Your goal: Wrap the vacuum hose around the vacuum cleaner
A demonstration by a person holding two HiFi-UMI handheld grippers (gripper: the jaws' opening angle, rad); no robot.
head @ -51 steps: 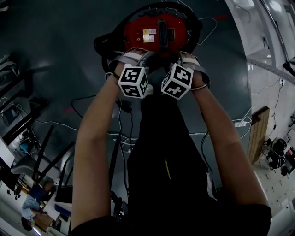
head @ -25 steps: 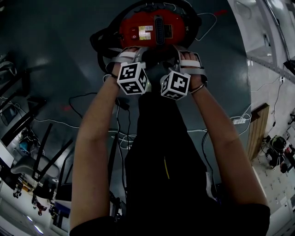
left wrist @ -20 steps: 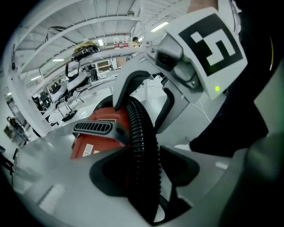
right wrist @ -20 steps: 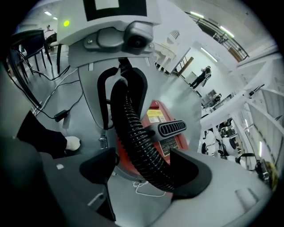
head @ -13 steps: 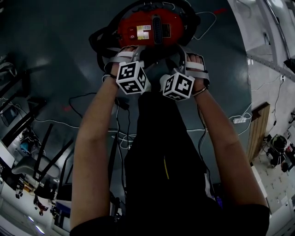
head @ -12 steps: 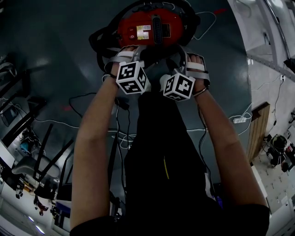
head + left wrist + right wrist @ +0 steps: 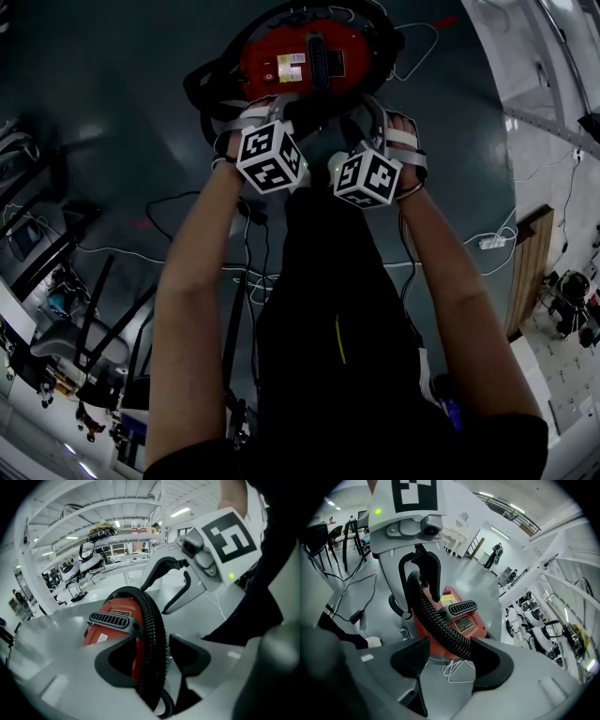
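**A:** Vacuum hose [image 7: 152, 620], the black ribbed plastic one: where is it?

**B:** Nearest, it runs through both claws at the near side of the machine. The left gripper [image 7: 154, 657] has a narrow hold on it. The vacuum hose lies deep between the dark pads, hard against the left-hand one, with the other pad all but on it. I read that as a grip, a light one.

**A:** And the right gripper [image 7: 451, 660]?

**B:** Its jaws have just been closing, with the hose between them. The hose leans on the right-hand pad. Beside the other pad a gap shows, and a thin white cord [image 7: 452, 670] on the floor is visible through it. So it is not clamped yet.

**A:** Farther off?

**B:** From the claws the hose climbs onto the round red vacuum cleaner [image 7: 305, 61]. In the head view it loops round the cleaner's left, far and right sides. The cleaner stands on the dark grey floor [image 7: 112, 112], just beyond the two grippers.

**A:** Which step, then?

**B:** The last stretch, I judge. Most of the wrap lies in place, and the near piece is in the claws, not yet laid, while the right claw takes its hold.

**A:** Next?

**B:** The right pads must meet the hose on both sides. Then both hands should bring the slack down against the near side without dragging the far loop off.
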